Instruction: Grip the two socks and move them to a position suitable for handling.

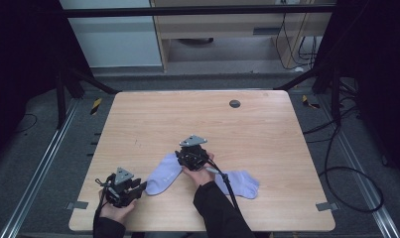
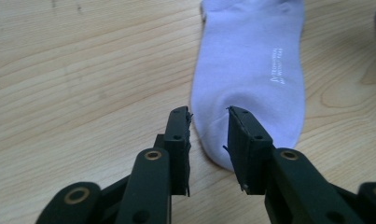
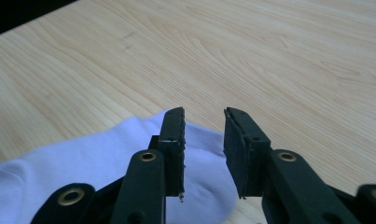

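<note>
My left gripper [image 1: 138, 188] and right gripper [image 1: 183, 152] stand part open at either end of the sock [image 1: 164, 174] lying flat on the desk [image 1: 267, 129], holding nothing, so I'd lift both straight off to keep it smooth.

— What carries everything?
— A square light wooden table [image 1: 267, 144] with a small dark round plug [image 1: 234, 103] near its far edge.
— And on it?
— Two pale lilac cotton socks: one [image 1: 164, 174] left of centre, another [image 1: 241, 183] nearer the right.
</note>
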A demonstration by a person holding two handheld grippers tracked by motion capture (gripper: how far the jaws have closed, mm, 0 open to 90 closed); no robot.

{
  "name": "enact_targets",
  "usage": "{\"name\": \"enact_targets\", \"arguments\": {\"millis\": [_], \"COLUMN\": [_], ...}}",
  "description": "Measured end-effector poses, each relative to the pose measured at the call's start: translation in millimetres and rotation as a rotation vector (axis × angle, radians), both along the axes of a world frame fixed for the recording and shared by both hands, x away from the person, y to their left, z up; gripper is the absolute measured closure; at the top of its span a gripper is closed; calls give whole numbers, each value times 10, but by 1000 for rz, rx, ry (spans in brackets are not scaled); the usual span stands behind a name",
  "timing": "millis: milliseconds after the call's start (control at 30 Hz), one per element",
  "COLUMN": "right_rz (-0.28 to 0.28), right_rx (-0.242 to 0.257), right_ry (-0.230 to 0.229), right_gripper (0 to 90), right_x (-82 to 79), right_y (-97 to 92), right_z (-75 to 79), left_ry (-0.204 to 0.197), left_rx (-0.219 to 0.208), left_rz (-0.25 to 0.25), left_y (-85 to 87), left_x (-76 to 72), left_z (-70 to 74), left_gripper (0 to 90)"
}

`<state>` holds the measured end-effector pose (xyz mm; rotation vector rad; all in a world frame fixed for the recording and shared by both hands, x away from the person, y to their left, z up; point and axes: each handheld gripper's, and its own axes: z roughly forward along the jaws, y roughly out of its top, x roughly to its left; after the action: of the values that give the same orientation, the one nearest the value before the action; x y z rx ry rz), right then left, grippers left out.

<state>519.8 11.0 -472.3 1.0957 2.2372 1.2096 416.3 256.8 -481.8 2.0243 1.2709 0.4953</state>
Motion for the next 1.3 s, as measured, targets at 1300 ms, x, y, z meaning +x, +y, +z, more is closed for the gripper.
{"name": "enact_targets", "arguments": {"millis": [1300], "right_rz": [75], "right_rx": [36], "right_ry": [68], "right_gripper": [879], "right_x": [-184], "right_y": [-185], "right_z": [109], "left_ry": [-12], "left_rx": [-17], "left_rz": [27], "left_y": [-6], "left_x": [111], "left_z": [146], "left_gripper": [880]}}
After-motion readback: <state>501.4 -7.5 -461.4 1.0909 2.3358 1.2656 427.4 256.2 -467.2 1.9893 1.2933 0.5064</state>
